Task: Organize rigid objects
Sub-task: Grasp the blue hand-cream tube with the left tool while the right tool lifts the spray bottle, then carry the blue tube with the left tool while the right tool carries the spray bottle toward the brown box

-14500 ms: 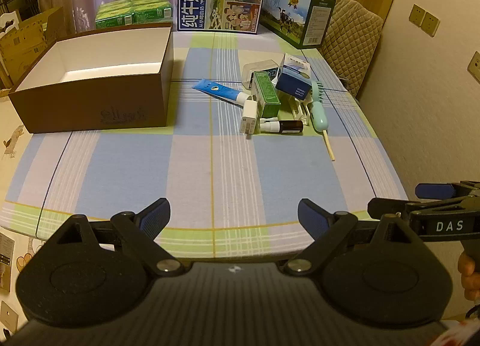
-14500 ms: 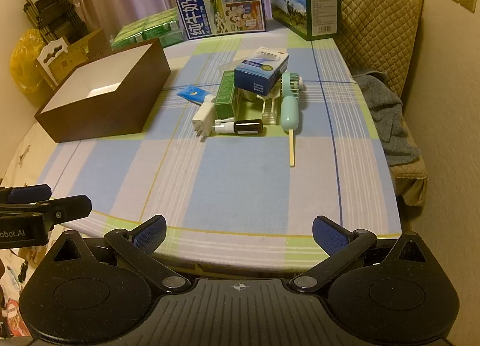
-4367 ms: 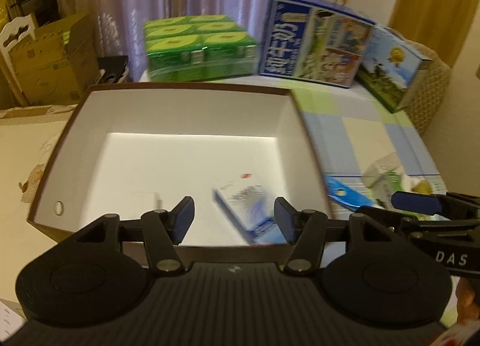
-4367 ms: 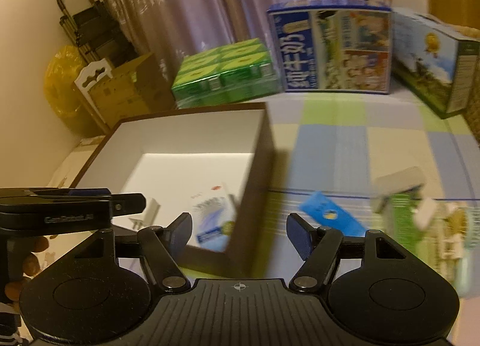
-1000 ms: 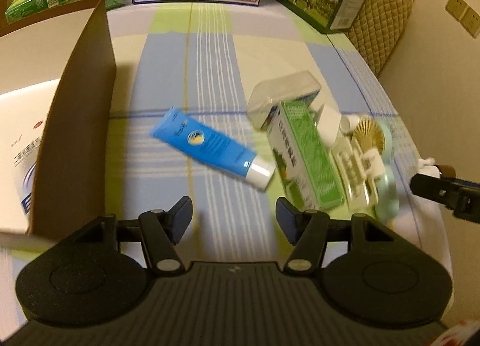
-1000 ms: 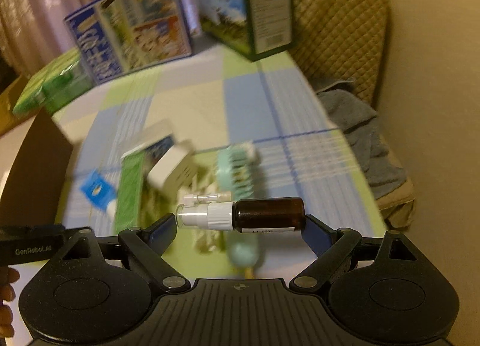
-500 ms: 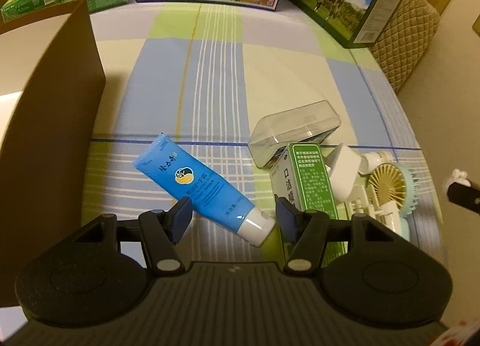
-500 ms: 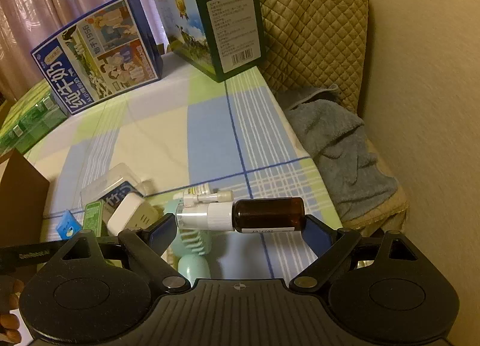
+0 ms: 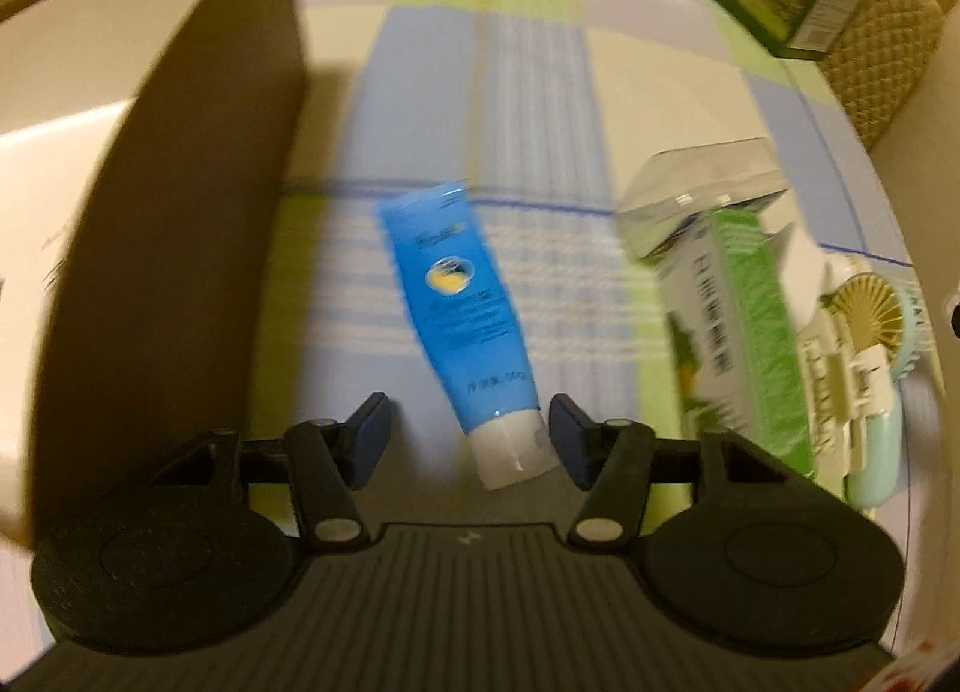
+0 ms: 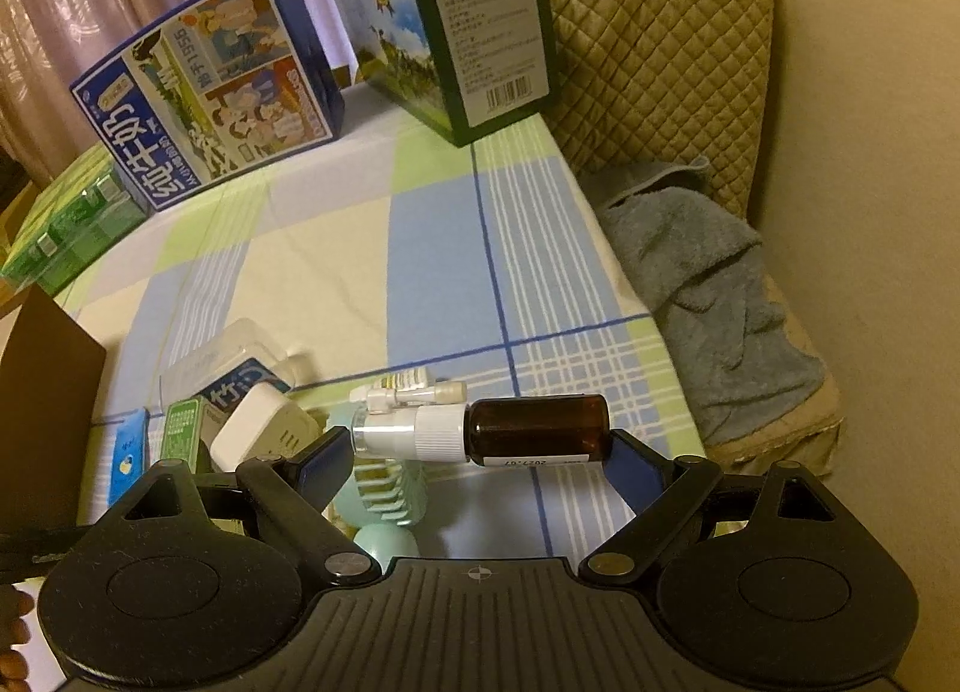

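At the far left of the left wrist view stands the brown cardboard box (image 9: pixel 180 224), its white inside partly in sight, on the checked tabletop (image 9: pixel 540 110). Just right of its wall lies a blue tube (image 9: pixel 459 308) with a white cap, cap end toward the camera and between the fingers of the left tongs (image 9: pixel 468 440). Those jaws are closing around the cap; the right pad sits just beside it, the left pad stands apart, and the blur leaves it unclear whether either pad presses yet. Further right lies a clear plastic case (image 9: pixel 702 194), with a green carton (image 9: pixel 738 326) leaning against it, then a white clip-like piece (image 9: pixel 840 398) and a mint handheld fan (image 9: pixel 870 332) at the edge of the cluster. In the right wrist view, the right tongs (image 10: pixel 480 455) are spread wide and pinch a brown spray bottle (image 10: pixel 534 431) lengthwise, its white nozzle against the left pad and its base against the right pad, held above the tabletop over the fan (image 10: pixel 384 488). A white plug adapter (image 10: pixel 264 431) lies beside the green carton (image 10: pixel 183 428). Behind stand a blue milk carton box (image 10: pixel 210 92) and a green one (image 10: pixel 474 26), with a grey towel (image 10: pixel 708 296) on a quilted chair (image 10: pixel 654 32) at right.
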The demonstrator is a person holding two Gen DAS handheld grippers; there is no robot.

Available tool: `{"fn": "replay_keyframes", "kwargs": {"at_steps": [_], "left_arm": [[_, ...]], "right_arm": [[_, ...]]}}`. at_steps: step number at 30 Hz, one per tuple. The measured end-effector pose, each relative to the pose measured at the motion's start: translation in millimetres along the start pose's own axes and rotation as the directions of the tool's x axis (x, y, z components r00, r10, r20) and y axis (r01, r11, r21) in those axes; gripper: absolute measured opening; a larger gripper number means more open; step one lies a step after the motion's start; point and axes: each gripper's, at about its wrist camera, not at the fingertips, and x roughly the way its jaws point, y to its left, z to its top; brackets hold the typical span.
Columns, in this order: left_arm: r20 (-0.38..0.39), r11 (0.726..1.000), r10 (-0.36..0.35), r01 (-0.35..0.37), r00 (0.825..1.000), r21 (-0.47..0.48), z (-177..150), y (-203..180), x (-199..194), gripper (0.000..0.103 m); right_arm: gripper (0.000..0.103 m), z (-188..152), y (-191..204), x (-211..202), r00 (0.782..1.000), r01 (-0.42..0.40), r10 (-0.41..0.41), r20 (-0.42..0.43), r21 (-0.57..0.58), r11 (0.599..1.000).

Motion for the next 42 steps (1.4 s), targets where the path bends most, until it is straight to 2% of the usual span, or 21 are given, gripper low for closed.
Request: {"fn": "replay_keyframes", "kwargs": {"at_steps": [2, 7, 12, 15, 19, 25, 33, 42], "left_arm": [[0.006, 1.0, 0.007, -0.007, 1.0, -0.006, -1, 6, -3, 0.041], [0.035, 0.999, 0.03, -0.031, 0.999, 0.035, 12, -2, -3, 0.04], [0.007, 0.997, 0.037, -0.037, 0.999, 0.071, 19, -8, 8, 0.04], [-0.004, 0.995, 0.052, -0.052, 0.999, 0.082, 18, -10, 13, 0.035], [0.018, 0.993, 0.048, -0.049, 0.999, 0.109, 14, -11, 10, 0.032], [0.006, 0.983, 0.009, -0.01, 1.0, 0.184, -6, -13, 0, 0.032], [0.0, 0.978, -0.002, 0.002, 1.0, 0.207, -15, -12, -2, 0.033], [0.036, 0.979, -0.008, 0.001, 0.999, 0.205, -18, -12, -2, 0.031]], "right_arm": [[0.086, -2, 0, 3, 1.0, -0.006, 0.006, -0.013, 0.001, 1.0], [0.086, -3, 2, 7, 1.0, -0.017, 0.017, -0.023, -0.003, 1.0], [0.086, -1, 1, 3, 1.0, -0.017, 0.017, -0.01, -0.005, 1.0], [0.086, -1, 0, 1, 1.0, -0.013, 0.013, -0.006, -0.003, 1.0], [0.086, -4, -1, -1, 1.0, -0.011, 0.011, -0.006, 0.001, 1.0], [0.086, -5, -1, -2, 1.0, -0.012, 0.012, -0.003, 0.002, 1.0], [0.086, -8, -1, -5, 1.0, -0.014, 0.014, -0.001, 0.0, 1.0], [0.086, -15, -1, -15, 1.0, -0.01, 0.01, 0.004, 0.0, 1.0]]}}
